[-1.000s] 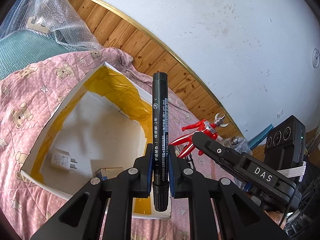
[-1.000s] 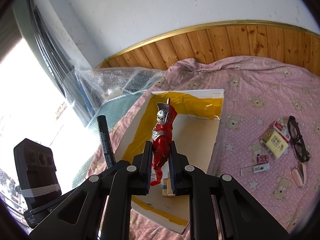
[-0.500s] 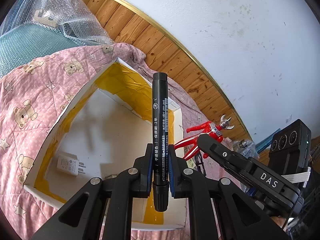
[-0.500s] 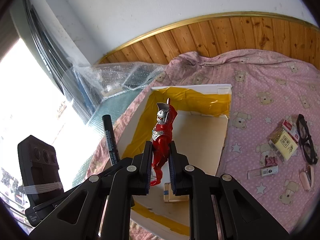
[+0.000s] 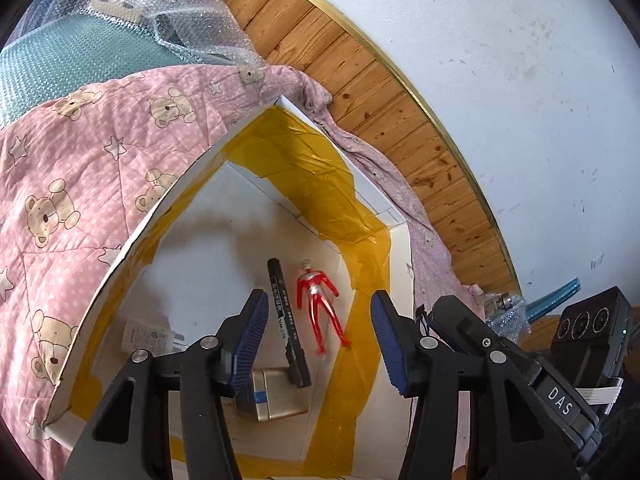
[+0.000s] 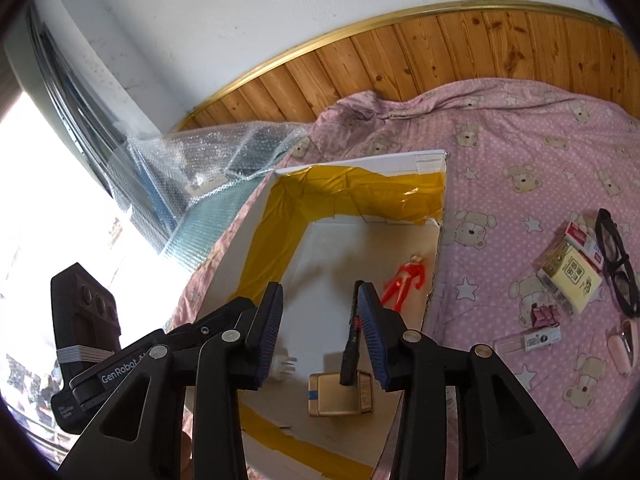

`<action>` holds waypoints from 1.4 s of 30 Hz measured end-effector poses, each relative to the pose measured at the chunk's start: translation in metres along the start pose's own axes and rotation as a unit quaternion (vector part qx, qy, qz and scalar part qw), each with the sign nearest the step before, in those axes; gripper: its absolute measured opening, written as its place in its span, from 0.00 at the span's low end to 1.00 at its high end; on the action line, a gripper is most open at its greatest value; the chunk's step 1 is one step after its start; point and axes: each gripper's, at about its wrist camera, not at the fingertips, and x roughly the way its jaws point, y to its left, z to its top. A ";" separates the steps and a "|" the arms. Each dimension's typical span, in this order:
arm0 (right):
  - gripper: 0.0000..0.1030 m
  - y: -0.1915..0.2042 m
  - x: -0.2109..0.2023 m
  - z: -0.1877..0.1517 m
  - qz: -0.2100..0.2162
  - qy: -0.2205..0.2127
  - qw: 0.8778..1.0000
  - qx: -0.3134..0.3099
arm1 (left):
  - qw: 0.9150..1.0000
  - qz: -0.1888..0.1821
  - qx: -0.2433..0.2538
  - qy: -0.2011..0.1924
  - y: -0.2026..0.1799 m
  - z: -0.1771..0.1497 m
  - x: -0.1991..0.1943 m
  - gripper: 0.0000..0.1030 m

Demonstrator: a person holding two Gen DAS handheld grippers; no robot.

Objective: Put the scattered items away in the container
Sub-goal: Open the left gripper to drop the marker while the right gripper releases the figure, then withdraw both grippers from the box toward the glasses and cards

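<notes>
A white cardboard box (image 5: 188, 184) (image 6: 360, 160) lined with yellow tape lies open on the pink bear quilt. Inside it lie a black marker (image 5: 286, 320) (image 6: 350, 344), a red and silver toy figure (image 5: 320, 304) (image 6: 406, 280), a gold box (image 5: 276, 396) (image 6: 338, 396) and a white charger plug (image 5: 148, 338) (image 6: 286, 364). My left gripper (image 5: 318, 340) hangs open above the box with nothing between its fingers. My right gripper (image 6: 320, 332) is also open and empty above the box. The marker's end rests on the gold box.
On the quilt right of the box lie black glasses (image 6: 616, 264), a yellow and red packet (image 6: 570, 272), a small clear tube (image 6: 528, 340), a pink clip (image 6: 542, 314) and a pink item (image 6: 622, 346). Bubble wrap (image 5: 160, 12) and a wooden wall panel (image 6: 440, 52) lie behind.
Both grippers opened. The marker dropped from the left gripper and the toy figure from the right; both now lie on the box floor.
</notes>
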 end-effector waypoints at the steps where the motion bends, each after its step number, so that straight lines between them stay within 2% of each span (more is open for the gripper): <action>1: 0.41 -0.002 0.000 -0.001 0.000 0.000 1.000 0.004 | 1.000 0.001 -0.005 -0.001 0.003 0.000 -0.002 0.52; 14: 0.41 -0.002 -0.018 -0.012 0.025 -0.001 1.000 0.019 | 1.000 -0.001 0.016 0.020 -0.013 -0.015 -0.009 0.52; 28: 0.41 -0.004 -0.050 -0.024 0.050 -0.016 0.998 0.021 | 0.998 0.016 0.055 0.005 -0.047 -0.033 -0.030 0.52; 42: 0.41 -0.029 -0.088 -0.040 0.066 -0.036 0.996 0.040 | 0.992 0.038 0.121 -0.008 -0.095 -0.061 -0.040 0.52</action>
